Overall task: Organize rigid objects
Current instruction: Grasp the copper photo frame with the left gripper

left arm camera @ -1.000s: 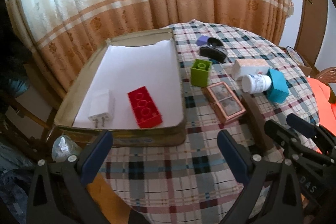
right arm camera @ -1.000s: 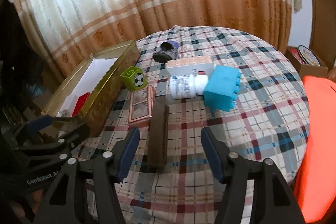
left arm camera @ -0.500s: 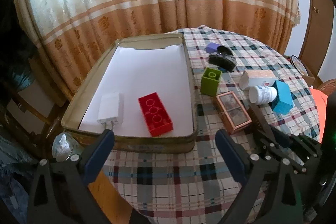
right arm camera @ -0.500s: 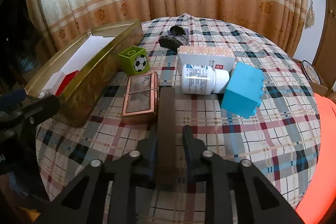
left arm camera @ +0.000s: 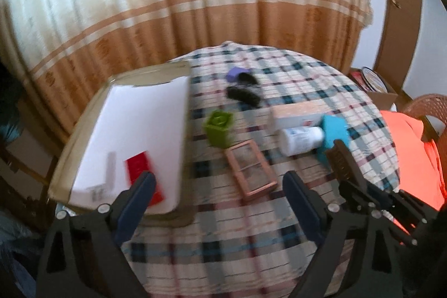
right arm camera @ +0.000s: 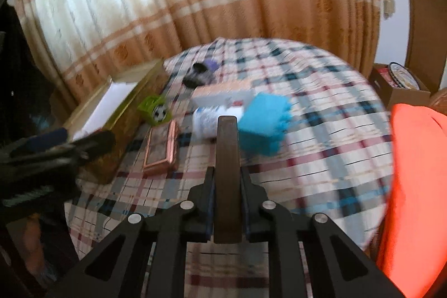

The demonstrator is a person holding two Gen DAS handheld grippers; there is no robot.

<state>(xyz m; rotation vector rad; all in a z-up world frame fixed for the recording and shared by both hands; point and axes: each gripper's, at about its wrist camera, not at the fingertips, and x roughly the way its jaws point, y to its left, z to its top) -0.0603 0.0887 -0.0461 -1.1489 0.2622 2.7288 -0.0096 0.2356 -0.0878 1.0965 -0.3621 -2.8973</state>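
Observation:
My right gripper (right arm camera: 227,180) is shut on a long dark brown bar (right arm camera: 227,158) and holds it lifted above the plaid table; the bar also shows in the left wrist view (left arm camera: 339,161). My left gripper (left arm camera: 218,194) is open and empty above the table's near edge. A gold tin tray (left arm camera: 83,130) lined with white paper holds a red brick (left arm camera: 141,172) and a white charger (left arm camera: 107,172). On the cloth lie a green cube (left arm camera: 219,127), a copper frame (left arm camera: 250,171), a white bottle (left arm camera: 300,140), a blue block (right arm camera: 264,123) and a white box (left arm camera: 296,113).
A black clip (left arm camera: 241,94) and a purple piece (left arm camera: 234,74) lie at the table's far side. Curtains hang behind. An orange cloth (right arm camera: 419,186) is at the right, with a wicker chair (left arm camera: 427,102) and a cardboard box (right arm camera: 399,85) beyond.
My right gripper closed on the brown bar and lifted it off the table. Both views shifted and blurred as the grippers rose.

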